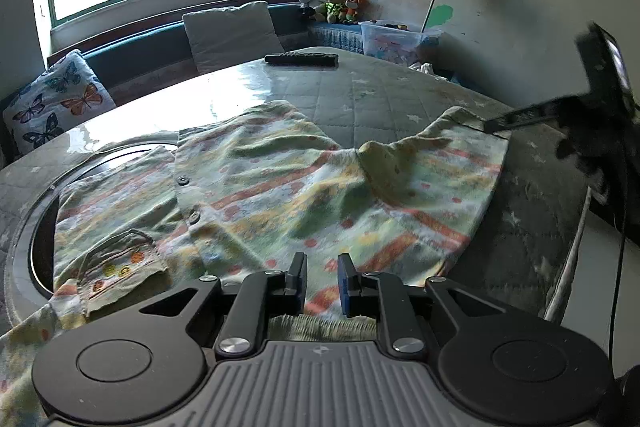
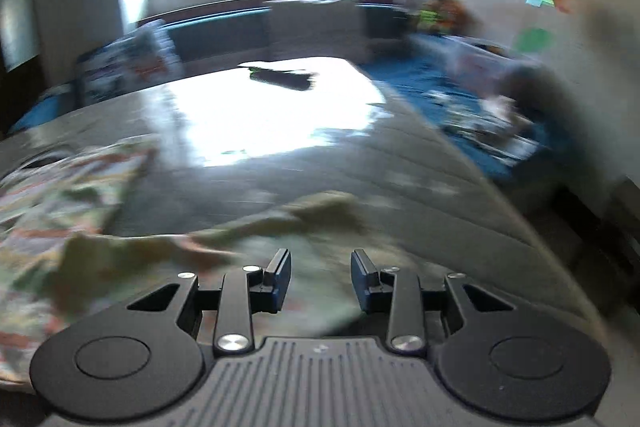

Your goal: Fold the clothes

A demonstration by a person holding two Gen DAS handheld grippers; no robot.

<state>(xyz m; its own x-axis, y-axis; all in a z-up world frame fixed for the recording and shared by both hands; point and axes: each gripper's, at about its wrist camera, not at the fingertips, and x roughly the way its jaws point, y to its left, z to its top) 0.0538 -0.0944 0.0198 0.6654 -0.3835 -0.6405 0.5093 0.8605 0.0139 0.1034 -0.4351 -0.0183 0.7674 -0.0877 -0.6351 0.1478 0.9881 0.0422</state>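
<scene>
Beyond the shirt [image 1: 280, 187], a remote [image 1: 302, 59] lies apart.

The left gripper [image 1: 322, 273] is being seen as matte black plastic: two round discs with raised circular centres are flanking a grey ribbed plate marked with a small cross emblem. Black angled links are being pinned by silver screws, and blue pads are being carried on the inner faces of the fingers [image 1: 345, 281]. The right gripper [image 2: 320, 269] is being shown in the same build, with black discs, a ribbed grey plate, silver screw heads and dark blue pads [image 2: 362, 281], though softened by motion blur
</scene>
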